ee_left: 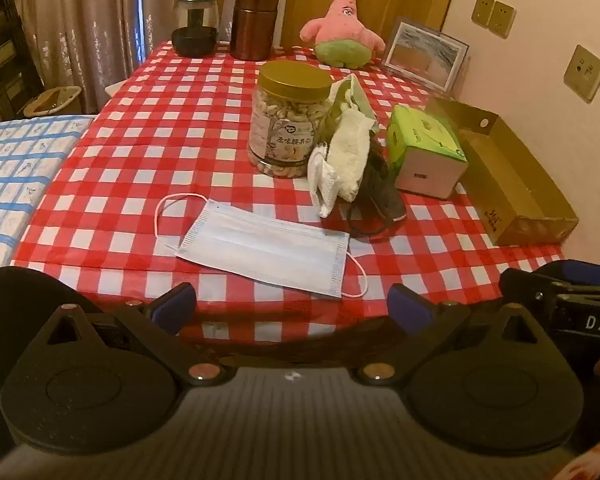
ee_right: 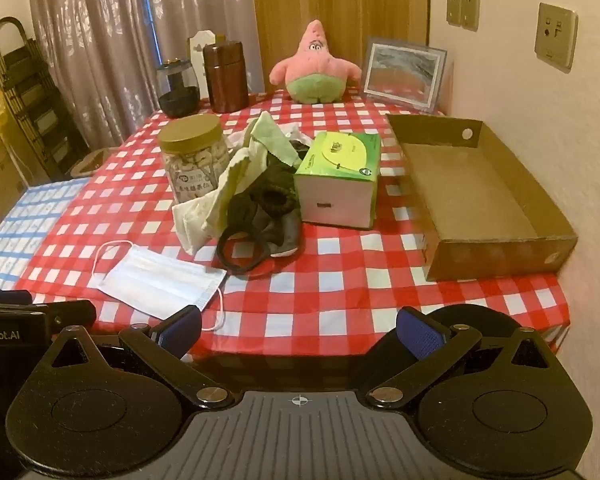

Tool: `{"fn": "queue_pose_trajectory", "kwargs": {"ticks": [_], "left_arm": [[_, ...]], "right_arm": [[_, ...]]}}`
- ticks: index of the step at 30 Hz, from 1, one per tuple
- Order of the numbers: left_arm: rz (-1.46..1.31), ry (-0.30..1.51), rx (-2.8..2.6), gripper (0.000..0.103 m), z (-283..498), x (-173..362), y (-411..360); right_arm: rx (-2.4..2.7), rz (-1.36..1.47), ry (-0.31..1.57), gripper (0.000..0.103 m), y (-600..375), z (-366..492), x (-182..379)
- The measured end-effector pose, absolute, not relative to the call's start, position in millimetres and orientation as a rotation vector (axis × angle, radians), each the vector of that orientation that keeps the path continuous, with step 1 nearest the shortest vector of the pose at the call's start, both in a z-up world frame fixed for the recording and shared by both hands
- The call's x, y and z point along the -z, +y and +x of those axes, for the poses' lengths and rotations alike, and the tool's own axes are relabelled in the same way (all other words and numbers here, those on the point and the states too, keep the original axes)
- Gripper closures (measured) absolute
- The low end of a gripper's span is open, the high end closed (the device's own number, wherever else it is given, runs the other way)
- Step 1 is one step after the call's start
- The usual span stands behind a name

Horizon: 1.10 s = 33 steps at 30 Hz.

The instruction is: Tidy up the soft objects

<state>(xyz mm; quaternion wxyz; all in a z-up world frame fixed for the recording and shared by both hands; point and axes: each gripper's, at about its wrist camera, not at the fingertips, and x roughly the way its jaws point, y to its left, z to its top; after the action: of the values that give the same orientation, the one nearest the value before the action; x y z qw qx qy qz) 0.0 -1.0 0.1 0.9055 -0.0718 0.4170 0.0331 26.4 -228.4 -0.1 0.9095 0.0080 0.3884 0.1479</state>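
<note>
Both tools sit at the near edge of the worktop, side by side. The left tool is spread wide and holds nothing; the right tool is the same. A blue face mask lies flat just ahead of the left tool. Behind it a heap of pale cloths and what looks like a dark mask rests between a nut jar and a tissue box. A cardboard tray stands at the right, and a pink plush toy at the far edge.
</note>
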Motion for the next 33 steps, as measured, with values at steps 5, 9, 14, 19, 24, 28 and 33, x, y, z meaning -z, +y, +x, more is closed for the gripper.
{"fn": "queue_pose_trajectory", "kwargs": {"ticks": [5,9,14,19,24,28,33], "left_arm": [[-0.131,0.854,-0.077,0.004,-2,0,-10],[-0.129,0.853,-0.071,0.004,-1,2,-15],[-0.159,0.86,-0.046,0.005,-1,-1,-4],[-0.16,0.858,-0.045,0.005,-2,-3,-4],[-0.159,0.858,-0.044,0.005,-2,-4,-4],[-0.159,0.857,-0.042,0.005,-2,-5,-3],[-0.16,0.858,-0.043,0.005,-2,-5,-3]], "right_arm": [[-0.305,0.018,0.798,0.001,-228,26,0],[-0.304,0.017,0.798,0.001,-228,26,0],[-0.305,0.015,0.798,0.001,-228,27,-1],[-0.304,0.015,0.797,0.001,-228,26,-1],[-0.302,0.014,0.796,0.001,-228,27,-2],[-0.303,0.015,0.796,0.001,-228,27,-1],[-0.303,0.015,0.796,0.001,-228,27,-1]]}}
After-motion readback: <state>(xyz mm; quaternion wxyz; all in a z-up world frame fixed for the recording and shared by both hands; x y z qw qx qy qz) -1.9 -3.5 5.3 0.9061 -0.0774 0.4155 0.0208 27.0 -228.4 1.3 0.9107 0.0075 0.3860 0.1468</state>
